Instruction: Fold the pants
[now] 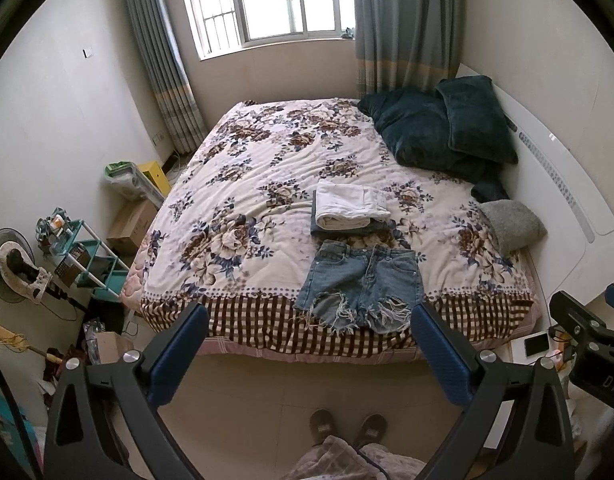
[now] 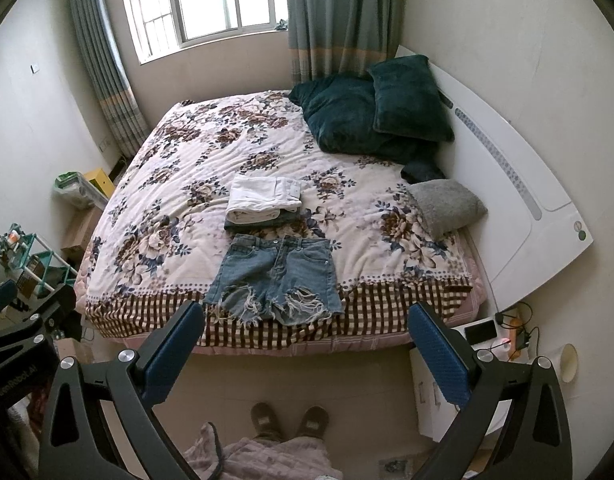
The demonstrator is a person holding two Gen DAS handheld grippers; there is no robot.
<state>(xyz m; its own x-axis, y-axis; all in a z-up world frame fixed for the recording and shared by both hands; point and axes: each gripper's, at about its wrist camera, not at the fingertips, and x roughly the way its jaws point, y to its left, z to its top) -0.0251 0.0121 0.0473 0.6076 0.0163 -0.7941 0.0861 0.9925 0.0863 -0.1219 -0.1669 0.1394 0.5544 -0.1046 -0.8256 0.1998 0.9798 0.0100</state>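
Frayed blue denim shorts (image 1: 359, 288) lie flat and unfolded near the front edge of the floral bed (image 1: 235, 184), waistband away from me; they also show in the right wrist view (image 2: 275, 276). Behind them sits a stack of folded garments, white on top (image 1: 349, 208) (image 2: 263, 198). My left gripper (image 1: 309, 316) is open and empty, held high above the floor in front of the bed. My right gripper (image 2: 307, 316) is open and empty, at a similar height, well short of the shorts.
Dark green pillows (image 1: 439, 128) and a grey cushion (image 1: 511, 224) lie by the white headboard (image 1: 567, 184). A teal rack (image 1: 83, 260), boxes and a fan crowd the floor at left. A phone (image 2: 481, 330) lies on a small stand at right. My slippered feet (image 1: 347, 428) stand before the bed.
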